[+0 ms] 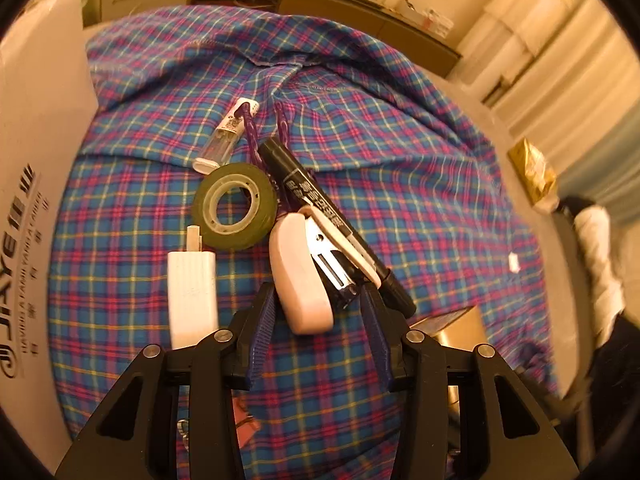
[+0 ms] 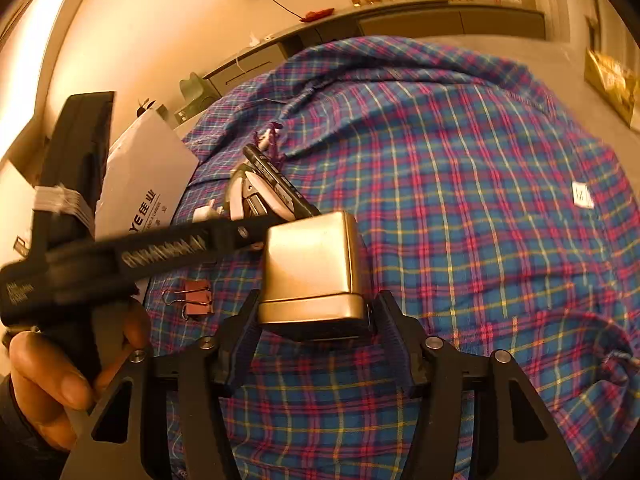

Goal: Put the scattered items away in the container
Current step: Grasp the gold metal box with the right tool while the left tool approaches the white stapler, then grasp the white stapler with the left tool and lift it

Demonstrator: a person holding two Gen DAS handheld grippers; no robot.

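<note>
The left gripper (image 1: 320, 312) hangs wide open, its jaws either side of one white stapler (image 1: 298, 276) without pressing it. Touching or just beside the stapler on the plaid-covered surface (image 1: 420, 184) lie one black marker (image 1: 320, 200), one green tape roll (image 1: 235, 211), one white charger (image 1: 192, 290) and one clear lighter (image 1: 226, 136). The right gripper (image 2: 314, 312) grips the gold metal tin (image 2: 312, 264); its inside is hidden. One pink binder clip (image 2: 196, 296) lies nearby.

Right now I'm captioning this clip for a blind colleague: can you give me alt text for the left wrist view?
The left gripper points down at a plaid cloth, its open jaws either side of a white stapler. Beyond lie a black marker, a green tape roll, a white charger and a small clear bottle.
</note>
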